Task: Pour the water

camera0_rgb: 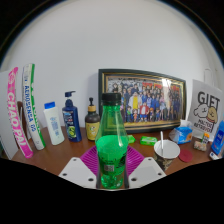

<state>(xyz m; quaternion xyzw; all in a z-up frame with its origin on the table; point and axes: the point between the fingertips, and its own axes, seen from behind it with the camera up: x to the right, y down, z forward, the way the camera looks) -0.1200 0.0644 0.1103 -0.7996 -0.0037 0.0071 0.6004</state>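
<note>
A green transparent plastic bottle (112, 140) stands upright between my fingers, its neck and cap rising in front of the framed photo. My gripper (112, 172) is shut on the bottle's lower body, with the magenta pads (134, 160) pressing on both sides. A white paper cup (166, 152) with a stick or straw in it stands on the wooden table (60, 155) just to the right, beyond my fingers.
A framed group photo (142, 98) leans on the wall behind. To the left stand a dark blue pump bottle (71, 118), a white tube (53, 122), a brown bottle (92, 120) and leaning boxes (30, 105). A gift bag (207, 110) and blue items (183, 131) are to the right.
</note>
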